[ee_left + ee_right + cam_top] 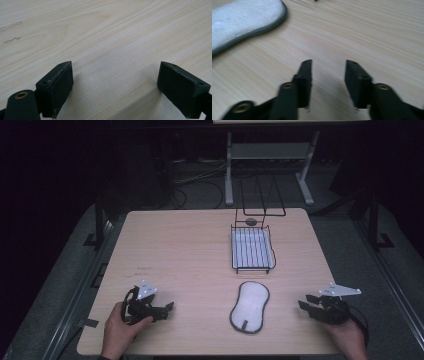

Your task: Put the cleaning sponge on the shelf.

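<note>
A white peanut-shaped pad with a grey edge (249,306) lies flat near the table's front middle; part of it appears in the right gripper view as the pad (242,20) at upper left. A black wire rack (252,249) with a white tray inside stands behind it. My left gripper (167,309) rests low at the front left, open wide, with bare wood between its jaws in the left gripper view (115,82). My right gripper (306,302) sits at the front right, open, jaws empty (328,75), pointing toward the pad.
The light wooden table (180,250) has a small dark round object (251,221) behind the rack, under a thin wire frame (262,195). A grey table stand (270,155) and cables lie on the dark floor beyond.
</note>
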